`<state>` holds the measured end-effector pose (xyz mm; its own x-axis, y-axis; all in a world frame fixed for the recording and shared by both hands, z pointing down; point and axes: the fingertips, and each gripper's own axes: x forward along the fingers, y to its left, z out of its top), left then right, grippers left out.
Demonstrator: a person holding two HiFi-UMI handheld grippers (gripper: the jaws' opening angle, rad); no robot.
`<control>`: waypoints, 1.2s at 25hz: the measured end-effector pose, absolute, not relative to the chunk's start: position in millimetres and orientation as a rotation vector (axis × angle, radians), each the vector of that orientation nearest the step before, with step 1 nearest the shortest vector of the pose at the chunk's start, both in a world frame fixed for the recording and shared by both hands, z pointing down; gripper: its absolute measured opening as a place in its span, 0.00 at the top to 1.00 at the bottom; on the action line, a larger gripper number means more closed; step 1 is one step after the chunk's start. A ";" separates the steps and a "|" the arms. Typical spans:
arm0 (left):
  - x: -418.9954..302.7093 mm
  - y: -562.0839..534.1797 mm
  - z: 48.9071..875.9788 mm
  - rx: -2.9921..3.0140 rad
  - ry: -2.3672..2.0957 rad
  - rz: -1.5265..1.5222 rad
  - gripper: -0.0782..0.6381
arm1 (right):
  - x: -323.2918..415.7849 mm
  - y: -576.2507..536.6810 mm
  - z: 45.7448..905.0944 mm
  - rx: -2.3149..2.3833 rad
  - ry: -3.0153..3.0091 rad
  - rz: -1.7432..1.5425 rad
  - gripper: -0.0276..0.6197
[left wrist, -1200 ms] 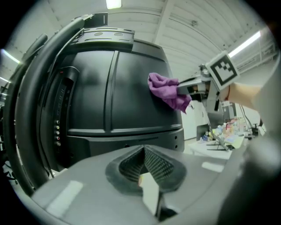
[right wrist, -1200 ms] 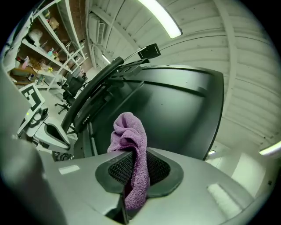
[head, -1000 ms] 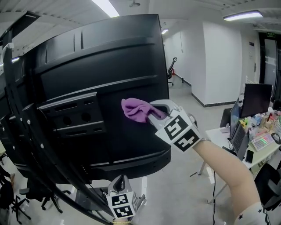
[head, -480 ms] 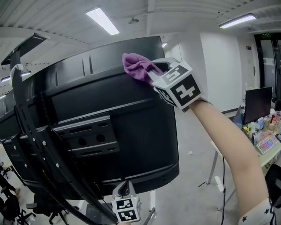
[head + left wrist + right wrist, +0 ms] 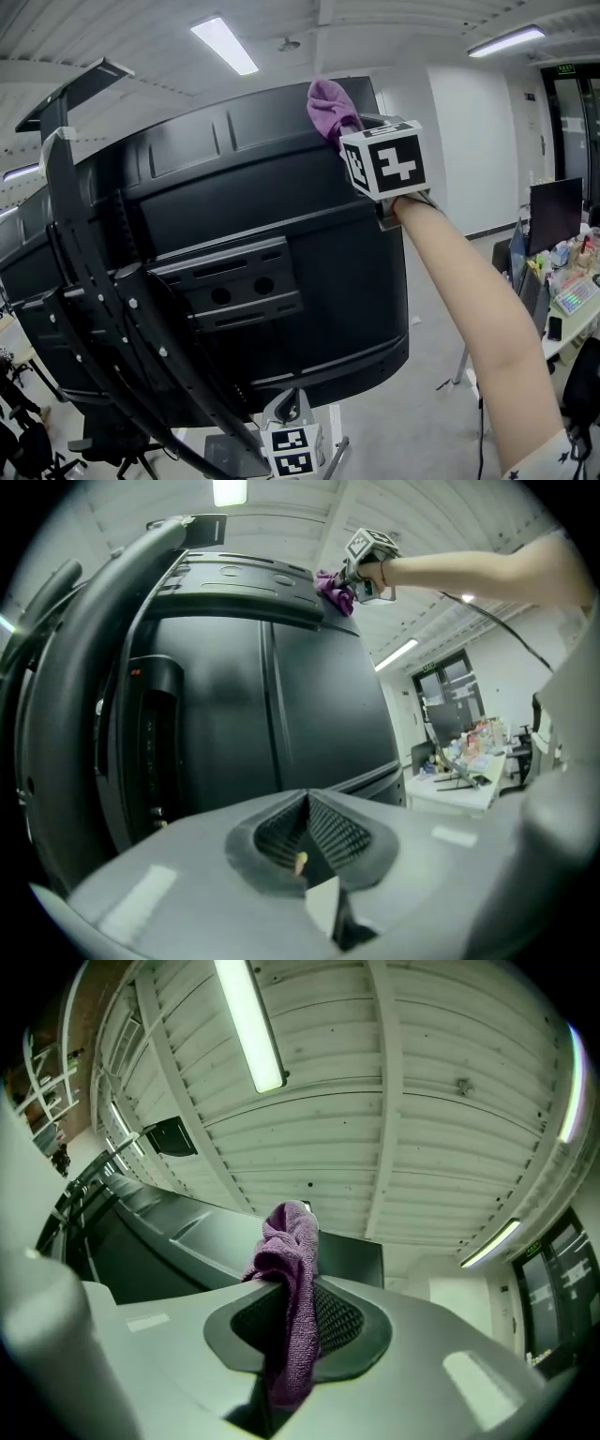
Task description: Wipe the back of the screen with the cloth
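Note:
The screen's black back (image 5: 234, 244) fills the head view, with a vented mount plate (image 5: 234, 291) at its middle. My right gripper (image 5: 342, 122) is raised to the screen's upper right edge, shut on the purple cloth (image 5: 328, 105), which presses against the top rim. In the right gripper view the cloth (image 5: 291, 1269) hangs bunched between the jaws of the right gripper (image 5: 291, 1330), above the screen's top (image 5: 187, 1232). My left gripper (image 5: 289, 412) stays low under the screen's bottom edge. The left gripper (image 5: 305, 855) is shut and holds nothing. It faces the back panel (image 5: 234, 714) and the far cloth (image 5: 335, 588).
A black curved stand frame (image 5: 84, 281) with bolts runs down the screen's left side. At the right stand desks with a monitor and clutter (image 5: 562, 272). Office chairs (image 5: 19, 441) are on the floor at the lower left. Ceiling lights (image 5: 223, 45) hang overhead.
My right gripper has carried the cloth up from the middle of the back panel to the top right edge. The left gripper has stayed under the screen.

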<state>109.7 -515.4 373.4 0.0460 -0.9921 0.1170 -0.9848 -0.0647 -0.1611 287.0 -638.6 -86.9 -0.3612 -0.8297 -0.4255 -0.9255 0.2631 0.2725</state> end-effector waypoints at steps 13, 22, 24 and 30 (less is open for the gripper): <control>90.8 -470.8 376.4 -2.386 1.972 -0.317 0.88 | 99.5 -580.1 -95.3 -1.502 2.587 0.794 0.88; 76.7 -451.0 367.8 -2.396 1.942 -0.306 0.88 | 10.5 -548.6 -81.5 -1.381 2.682 0.841 0.88; 75.5 -449.6 367.2 -2.395 1.944 -0.310 0.88 | 4.4 -546.6 -77.6 -1.381 2.696 0.856 0.88; 82.7 -445.6 365.3 -2.388 1.935 -0.303 0.88 | 36.0 -529.9 -84.2 -1.263 2.605 0.828 0.88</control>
<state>82.7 -445.6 365.3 0.1965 -0.9734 0.1183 -0.9629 -0.2143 -0.1642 36.0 -529.9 -84.2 -0.6413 -0.6867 -0.3424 -0.7583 0.4991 0.4193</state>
